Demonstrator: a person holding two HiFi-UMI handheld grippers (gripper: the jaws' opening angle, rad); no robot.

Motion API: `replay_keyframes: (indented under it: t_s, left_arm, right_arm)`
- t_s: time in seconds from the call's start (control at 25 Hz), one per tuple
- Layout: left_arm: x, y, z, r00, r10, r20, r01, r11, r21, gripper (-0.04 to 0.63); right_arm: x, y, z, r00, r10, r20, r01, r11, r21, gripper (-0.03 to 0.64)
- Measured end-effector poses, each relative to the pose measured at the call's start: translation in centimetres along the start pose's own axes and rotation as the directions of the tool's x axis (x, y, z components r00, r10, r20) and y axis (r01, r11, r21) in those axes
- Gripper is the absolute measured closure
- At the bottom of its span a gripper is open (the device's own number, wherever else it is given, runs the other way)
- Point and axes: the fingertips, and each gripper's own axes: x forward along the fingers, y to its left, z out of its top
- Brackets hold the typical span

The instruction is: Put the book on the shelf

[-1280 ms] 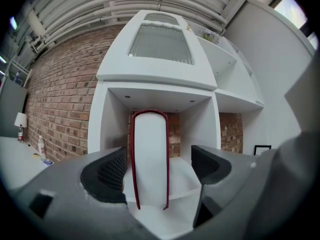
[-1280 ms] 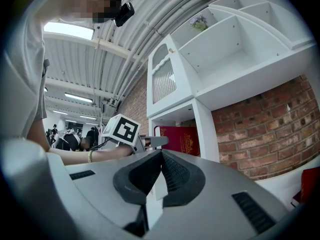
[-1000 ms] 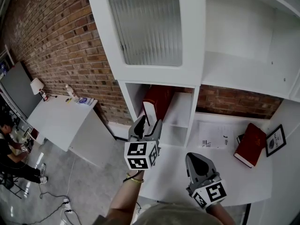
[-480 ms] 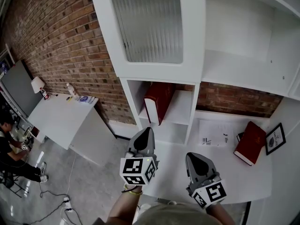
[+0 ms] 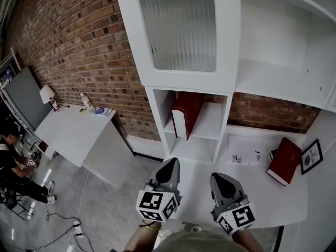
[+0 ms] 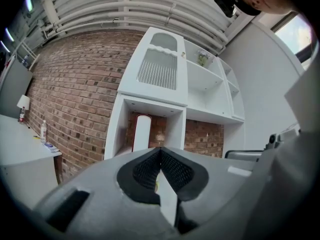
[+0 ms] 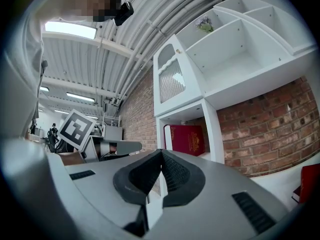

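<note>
A dark red book (image 5: 185, 114) stands upright in the upper cubby of the white shelf unit (image 5: 227, 114); it shows as a white page edge with a red cover (image 6: 141, 132) in the left gripper view and as a red cover (image 7: 187, 139) in the right gripper view. A second red book (image 5: 284, 160) lies flat on the white counter at the right. My left gripper (image 5: 170, 163) is shut and empty, held back from the cubby over the counter's front. My right gripper (image 5: 220, 177) hangs beside it, also shut with nothing in it. Both pairs of jaws meet at the tips (image 6: 160, 149) (image 7: 161, 152).
A printed sheet (image 5: 245, 154) and a small framed picture (image 5: 312, 157) lie on the counter near the second book. A ribbed-glass cabinet door (image 5: 178, 28) hangs above the cubby. To the left stand a white table (image 5: 73, 135) with a lamp and bottle, and a seated person (image 5: 10, 159).
My left gripper has drawn back from the cubby toward the counter's front and its jaws have closed. The red book stays standing in the cubby. The right gripper has hardly moved.
</note>
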Motion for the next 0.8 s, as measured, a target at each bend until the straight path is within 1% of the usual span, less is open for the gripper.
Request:
replay_keyframes:
  t_s: [0.08,0.24,0.52,0.8]
  left_arm:
    - [-0.9,0.0,-0.5,1.0,-0.007,-0.01,0.007,1.0,-0.007,0.586]
    - [-2.8,0.2,-1.2,0.999,-0.025,-0.023,0.025,1.0,-0.008,0.586]
    - [-6.3,1.8,-1.4,0.999,-0.036,-0.029,0.034,0.998,-0.049,0.586]
    - [-9.8,2.2,-1.0,0.997,-0.062,-0.037,0.06,0.997,-0.044,0.586]
  right_arm:
    - [0.1,0.6,0.2,1.0,0.002,0.019,-0.002,1.0,-0.006,0.611]
    - [0.3,2.2,0.3,1.0,0.01,0.025,-0.01,1.0,-0.014,0.611]
    - [0.5,5.4,0.3,1.0,0.016,0.019,-0.016,1.0,-0.023,0.611]
    - [-0.3,8.8,0.5,1.0,0.009,0.007,-0.009,1.0,-0.03,0.611]
